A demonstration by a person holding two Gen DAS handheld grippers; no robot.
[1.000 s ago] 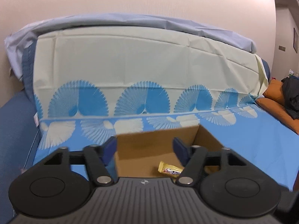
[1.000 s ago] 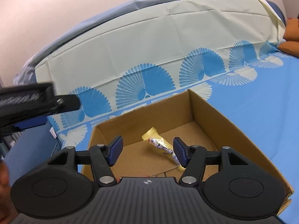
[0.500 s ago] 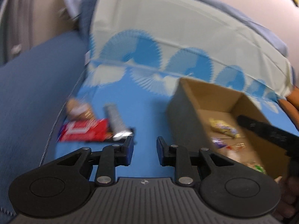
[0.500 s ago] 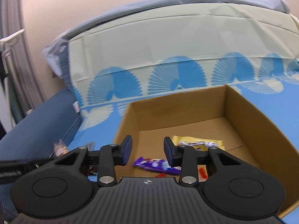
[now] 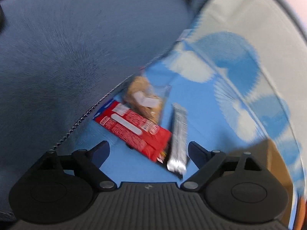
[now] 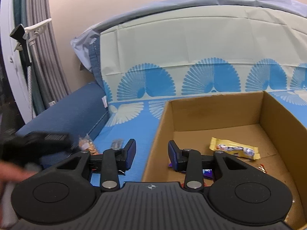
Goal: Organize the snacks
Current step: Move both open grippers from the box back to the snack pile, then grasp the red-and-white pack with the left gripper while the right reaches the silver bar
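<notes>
In the left wrist view my left gripper (image 5: 149, 147) points down at loose snacks on the blue patterned cover, its jaws opening wide. A red packet (image 5: 134, 128) and a silver bar (image 5: 179, 140) lie below the gap, untouched by the pads. A clear bag of cookies (image 5: 143, 97) lies just beyond. My right gripper (image 6: 151, 152) hovers over the left wall of the cardboard box (image 6: 216, 111), open to a modest gap with nothing between the pads. A yellow bar (image 6: 234, 150) and a purple wrapper (image 6: 208, 173) lie in the box.
A dark blue sofa arm (image 5: 76, 48) rises right beside the snacks on the left. The cushioned back under the fan-patterned cover (image 6: 191, 53) stands behind the box. Grey curtains (image 6: 38, 57) hang far left. The blurred left gripper (image 6: 48, 141) and a hand show left of my right gripper.
My left gripper swung from the box left and down to the loose snacks, narrowed on the way, then opened wide. My right gripper narrowed and panned left; a purple wrapper now lies in the box.
</notes>
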